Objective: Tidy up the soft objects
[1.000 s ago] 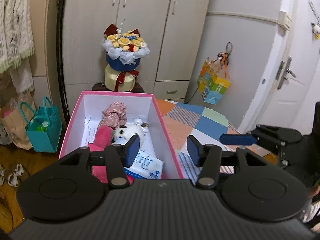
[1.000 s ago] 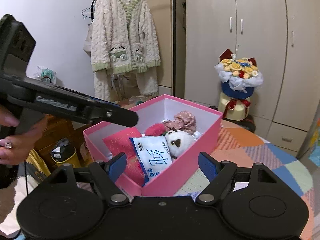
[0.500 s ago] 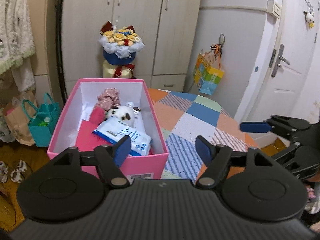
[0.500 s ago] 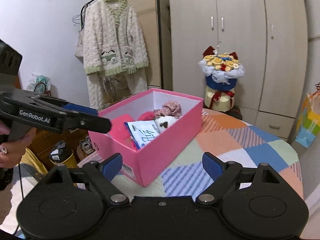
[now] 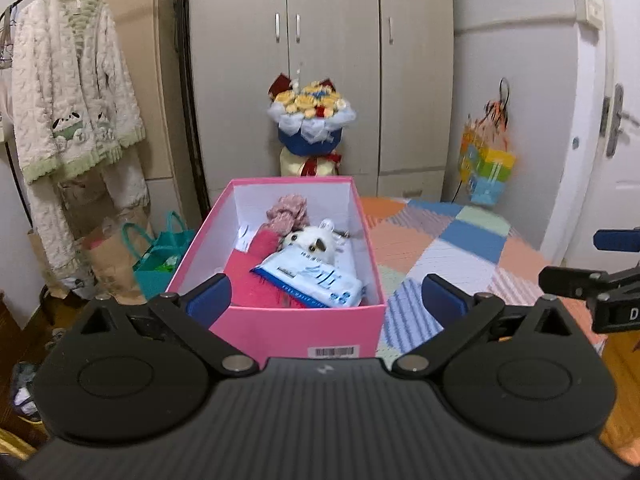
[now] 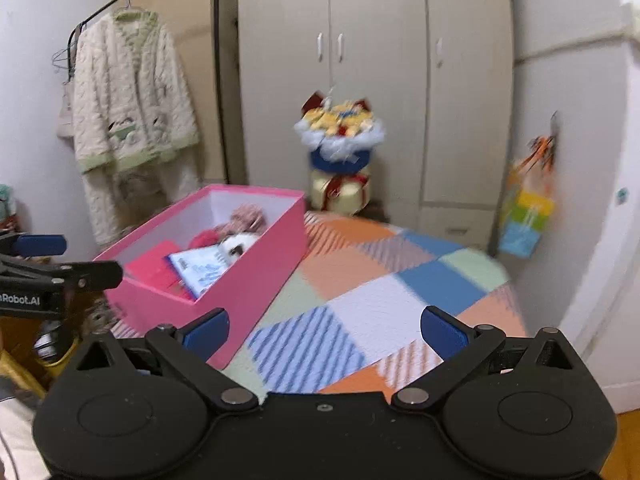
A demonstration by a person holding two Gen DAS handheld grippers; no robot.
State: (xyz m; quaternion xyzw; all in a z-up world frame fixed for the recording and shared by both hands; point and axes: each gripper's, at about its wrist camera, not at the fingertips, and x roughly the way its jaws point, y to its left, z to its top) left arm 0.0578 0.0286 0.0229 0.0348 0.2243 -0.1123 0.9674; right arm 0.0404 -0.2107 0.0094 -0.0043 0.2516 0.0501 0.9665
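**Q:** Where is the box sitting, and what is lying in it?

**A:** The pink box point(image 5: 298, 330) is sitting on the near left part of the patchwork cover point(image 5: 456, 240). It is a rectangular, stiff card box, white inside, with a barcode label facing me. A white plush toy point(image 5: 314, 238) with dark patches is lying in the middle, a crinkly white-and-blue packet point(image 5: 316, 278) is leaning against it on the near side, a flat red cloth point(image 5: 248, 276) is lying along the left wall, and a ruffled dusty-pink scrunchie point(image 5: 286, 210) is lying toward the far end.

**Q:** What are your tools doing?

**A:** My left gripper point(image 5: 324, 298) is facing the box's short near wall with its blue pads spread wide; the jaws have just been opening, and the pads are touching nothing, with the box showing between them farther on. My right gripper point(image 6: 324, 330) is hovering over the striped and plain squares of the cover, to the right of the box; its jaws have just been opening too, and nothing is between them. Each tool's black fingers are showing at the edge of the other's view.

**Q:** And around the table?

**A:** A paper bouquet point(image 5: 312, 114) in blue wrap is standing behind the box, before the pale wardrobe point(image 5: 332, 60). A fluffy cream cardigan point(image 5: 72, 92) is hanging at the left, and a teal bag point(image 5: 160, 252) is sitting on the floor beneath. A multicoloured gift bag point(image 5: 486, 168) is hanging at the right.
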